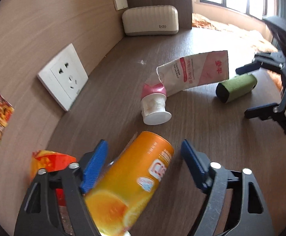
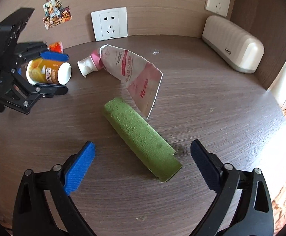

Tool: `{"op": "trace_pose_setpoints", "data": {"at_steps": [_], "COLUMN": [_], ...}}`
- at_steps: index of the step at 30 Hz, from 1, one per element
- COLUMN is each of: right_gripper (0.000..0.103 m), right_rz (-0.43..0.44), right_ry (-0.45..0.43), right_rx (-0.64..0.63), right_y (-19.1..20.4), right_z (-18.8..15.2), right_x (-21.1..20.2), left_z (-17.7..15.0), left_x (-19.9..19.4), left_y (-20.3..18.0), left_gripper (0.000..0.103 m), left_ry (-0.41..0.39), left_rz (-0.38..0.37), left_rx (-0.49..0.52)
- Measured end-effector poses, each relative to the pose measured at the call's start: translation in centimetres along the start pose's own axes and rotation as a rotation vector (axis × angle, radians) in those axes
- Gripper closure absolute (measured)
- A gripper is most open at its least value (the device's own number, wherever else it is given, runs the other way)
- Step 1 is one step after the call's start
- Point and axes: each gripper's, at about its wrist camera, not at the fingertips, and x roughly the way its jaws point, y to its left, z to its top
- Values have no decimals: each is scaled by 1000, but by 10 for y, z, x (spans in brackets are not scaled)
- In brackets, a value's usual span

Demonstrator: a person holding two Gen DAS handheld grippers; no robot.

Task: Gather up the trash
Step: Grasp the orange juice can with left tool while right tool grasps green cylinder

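Note:
An orange drink cup (image 1: 131, 179) lies on its side on the wooden table between the jaws of my left gripper (image 1: 145, 165), which is open around it; the left blue pad touches it, the right stands apart. It also shows in the right wrist view (image 2: 48, 71). A green fuzzy roll (image 2: 141, 139) lies between the open jaws of my right gripper (image 2: 143, 169), not touched. It also shows in the left wrist view (image 1: 236, 87). A squeezed white-and-pink toothpaste tube (image 2: 127, 70) lies in the middle, also in the left wrist view (image 1: 182, 78).
A beige box marked bdo (image 1: 149, 20) stands in the back corner. An orange-red wrapper (image 1: 50, 162) lies by the wall beside the left gripper. Wall sockets (image 2: 109, 23) and stickers (image 2: 54, 13) are on the wooden back panel. The table edge is on the right.

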Motion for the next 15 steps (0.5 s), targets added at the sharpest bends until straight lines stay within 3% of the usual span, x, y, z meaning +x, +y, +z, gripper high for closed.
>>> {"op": "trace_pose_setpoints", "data": {"at_steps": [2, 4, 5, 7, 9, 15], "right_gripper": [16, 27, 32, 52, 61, 69], "right_rz": [3, 9, 8, 4, 4, 7], "right_ry": [-4, -4, -4, -7, -13, -34], "right_rx": [5, 8, 8, 5, 3, 18], "right_y": [-1, -1, -1, 1, 4, 8], "right_z": [1, 2, 3, 5, 5, 4], "right_x": [-1, -2, -2, -4, -5, -7], "left_z": [-1, -3, -4, -6, -10, -12], "left_x": [1, 0, 0, -1, -3, -6], "left_y": [1, 1, 1, -1, -7, -14], "left_gripper": [46, 50, 50, 51, 51, 53], "left_ry": [1, 0, -3, -10, -20, -15], "left_rz": [-34, -58, -56, -48, -29, 15], "left_rx": [-22, -43, -50, -63, -71, -100]}}
